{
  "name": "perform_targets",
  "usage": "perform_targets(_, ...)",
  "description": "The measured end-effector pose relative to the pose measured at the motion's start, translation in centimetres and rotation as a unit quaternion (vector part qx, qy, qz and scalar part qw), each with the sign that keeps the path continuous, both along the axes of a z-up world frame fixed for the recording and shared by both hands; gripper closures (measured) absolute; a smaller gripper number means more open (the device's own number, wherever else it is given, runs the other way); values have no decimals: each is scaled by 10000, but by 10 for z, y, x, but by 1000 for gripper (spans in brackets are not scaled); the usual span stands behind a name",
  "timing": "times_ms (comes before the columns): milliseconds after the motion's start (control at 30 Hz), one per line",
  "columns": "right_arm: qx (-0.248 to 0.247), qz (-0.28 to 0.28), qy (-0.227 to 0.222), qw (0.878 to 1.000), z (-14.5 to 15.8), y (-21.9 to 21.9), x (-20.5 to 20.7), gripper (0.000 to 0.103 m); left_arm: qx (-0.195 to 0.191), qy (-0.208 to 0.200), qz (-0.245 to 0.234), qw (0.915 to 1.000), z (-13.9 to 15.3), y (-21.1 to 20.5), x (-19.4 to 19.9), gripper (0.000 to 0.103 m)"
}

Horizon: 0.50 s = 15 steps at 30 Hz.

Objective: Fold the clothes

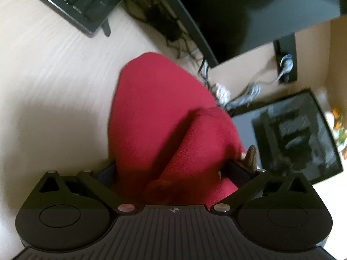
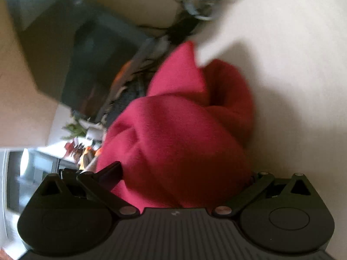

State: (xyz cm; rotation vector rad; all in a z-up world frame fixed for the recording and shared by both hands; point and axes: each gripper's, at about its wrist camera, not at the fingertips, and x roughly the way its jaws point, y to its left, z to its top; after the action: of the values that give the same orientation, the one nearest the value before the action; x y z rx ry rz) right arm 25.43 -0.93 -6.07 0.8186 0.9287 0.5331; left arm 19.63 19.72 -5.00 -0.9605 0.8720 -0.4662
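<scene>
Between both grippers' fingers: red fleece garment, bunched, creased.

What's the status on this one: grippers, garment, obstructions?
Left gripper and right gripper: red fleece garment bunched between the fingers, grip unclear. Garment unfolded, blurred. Keyboard and cables nearby.

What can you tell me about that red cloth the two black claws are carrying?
The red cloth is a soft, fleecy-looking garment, bunched and folded over itself. It hangs between the fingers of the left gripper and the right gripper, above a pale wooden desk. Both views are blurred, so its type is unclear.
</scene>
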Motion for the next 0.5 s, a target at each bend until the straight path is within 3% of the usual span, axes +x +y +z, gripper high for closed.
perform_targets(167, -326, 681, -884, 9932, 51, 55, 13, 0, -367, -561, 69, 9977, 23, 8, -24, 0)
perform_targets(333, -59, 1042, -1387, 9848, 78, 112, 56, 0, -139, -1120, 565, 9920, 63, 56, -52, 0)
perform_targets(500, -25, 1166, -1327, 9843, 64, 175, 115, 0, 378, -1416, 1248, 9813, 81, 111, -63, 0)
